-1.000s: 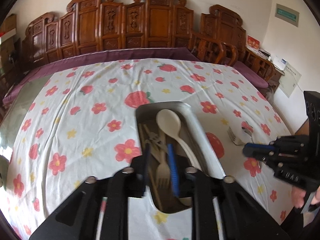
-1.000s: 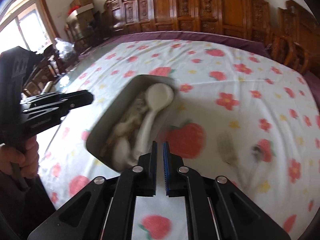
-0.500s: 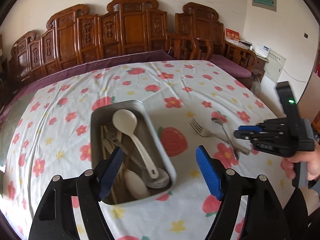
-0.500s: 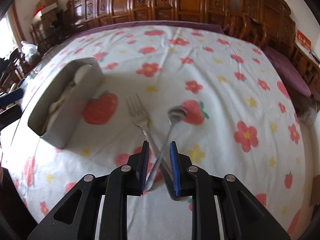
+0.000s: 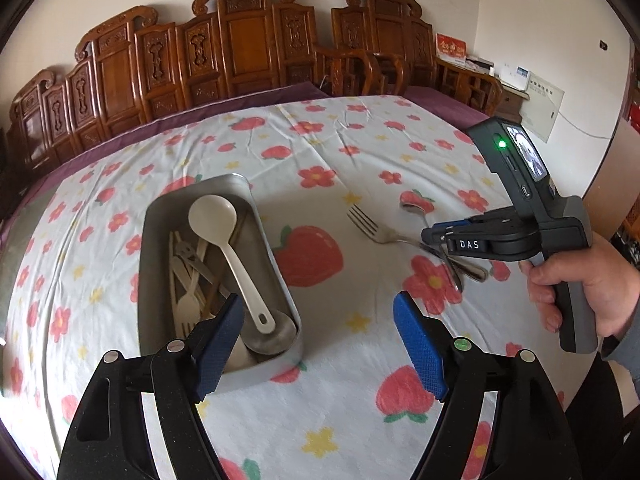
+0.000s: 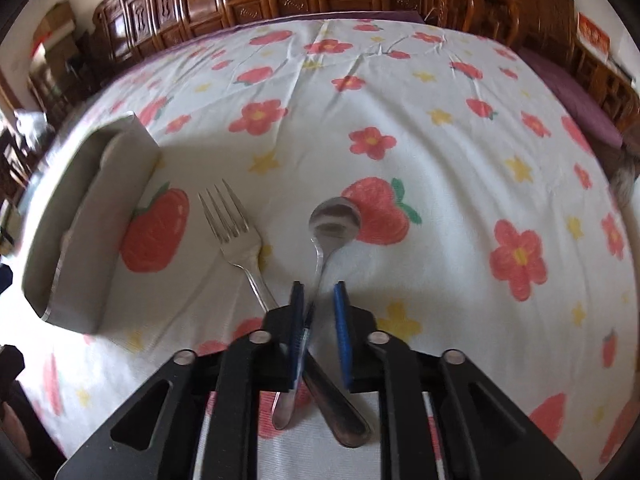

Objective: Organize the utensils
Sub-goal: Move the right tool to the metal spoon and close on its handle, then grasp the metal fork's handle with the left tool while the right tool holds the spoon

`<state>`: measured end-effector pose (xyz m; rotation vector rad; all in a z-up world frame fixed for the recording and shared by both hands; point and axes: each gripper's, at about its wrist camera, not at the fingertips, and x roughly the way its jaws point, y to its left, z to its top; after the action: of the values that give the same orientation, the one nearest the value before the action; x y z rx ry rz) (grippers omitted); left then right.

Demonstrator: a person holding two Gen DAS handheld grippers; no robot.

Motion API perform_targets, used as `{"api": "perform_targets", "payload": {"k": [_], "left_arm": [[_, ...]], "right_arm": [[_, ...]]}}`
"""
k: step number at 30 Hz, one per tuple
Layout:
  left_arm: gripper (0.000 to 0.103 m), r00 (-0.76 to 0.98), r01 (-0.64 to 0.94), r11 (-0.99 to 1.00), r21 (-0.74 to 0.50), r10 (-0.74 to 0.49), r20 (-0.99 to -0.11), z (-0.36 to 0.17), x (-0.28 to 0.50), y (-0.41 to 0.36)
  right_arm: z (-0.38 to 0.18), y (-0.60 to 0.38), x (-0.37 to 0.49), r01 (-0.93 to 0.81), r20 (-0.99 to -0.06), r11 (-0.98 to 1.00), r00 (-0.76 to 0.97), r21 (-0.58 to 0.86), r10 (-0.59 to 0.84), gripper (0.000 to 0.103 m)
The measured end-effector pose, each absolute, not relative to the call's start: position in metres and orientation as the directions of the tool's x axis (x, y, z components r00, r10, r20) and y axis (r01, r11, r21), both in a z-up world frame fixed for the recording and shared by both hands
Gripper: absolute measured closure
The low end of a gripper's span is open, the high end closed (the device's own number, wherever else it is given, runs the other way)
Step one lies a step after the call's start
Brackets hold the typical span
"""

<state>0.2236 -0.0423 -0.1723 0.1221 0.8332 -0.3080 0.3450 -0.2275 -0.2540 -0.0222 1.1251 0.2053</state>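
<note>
A grey metal tray (image 5: 276, 256) holds a white plastic ladle (image 5: 224, 236) and several pale and metal utensils. A metal fork (image 6: 232, 232) and a metal spoon (image 6: 334, 224) lie crossed at their handles on the floral tablecloth, right of the tray (image 6: 80, 232). My right gripper (image 6: 318, 292) is low over the crossed handles, its blue pads slightly apart on either side of the spoon's handle. It also shows in the left wrist view (image 5: 430, 236). My left gripper (image 5: 318, 344) is wide open and empty above the cloth, near the tray's near end.
The table (image 5: 360, 128) carries a white cloth with red flowers and strawberries. Carved wooden chairs (image 5: 248, 44) line the far side. A side cabinet (image 5: 468, 80) with papers stands at the right wall. A hand (image 5: 580, 280) holds the right gripper.
My left gripper has opened wide and pulled back from the tray. My right gripper has swung from the tray to the fork and spoon, come down over their handles and opened slightly.
</note>
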Motion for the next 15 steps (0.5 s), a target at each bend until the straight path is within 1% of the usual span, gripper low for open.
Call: {"api": "perform_targets", "payload": {"k": [1,2,6,10,15], "left_arm": [[0.029,0.629,0.313,0.95,-0.015,-0.219,-0.746,-0.173,0.223,-0.043],[0.029,0.628,0.309,0.951,-0.016,-0.217,-0.748,-0.174,0.222,-0.046],[0.029,0.602,0.29,0.956,-0.04,-0.215,-0.769,-0.179,0.22,-0.054],[0.029,0.591,0.286,0.958,-0.035,-0.205,-0.78,-0.182,0.213,-0.067],[0.029,0.584,0.287,0.958,-0.028,-0.198,-0.787,-0.182,0.209,-0.091]], "right_arm": [[-0.254,-0.228,0.345,-0.174,-0.899,0.981,0.411,0.083,0.149,0.097],[-0.254,-0.23,0.344,-0.176,-0.901,0.981,0.409,0.081,0.147,0.098],[-0.25,-0.233,0.333,-0.21,-0.903,0.976,0.405,0.062,0.144,0.099],[-0.23,-0.25,0.316,-0.214,-0.874,0.971,0.446,0.103,0.191,0.099],[-0.206,-0.275,0.293,-0.234,-0.846,0.965,0.485,0.12,0.223,0.099]]}}
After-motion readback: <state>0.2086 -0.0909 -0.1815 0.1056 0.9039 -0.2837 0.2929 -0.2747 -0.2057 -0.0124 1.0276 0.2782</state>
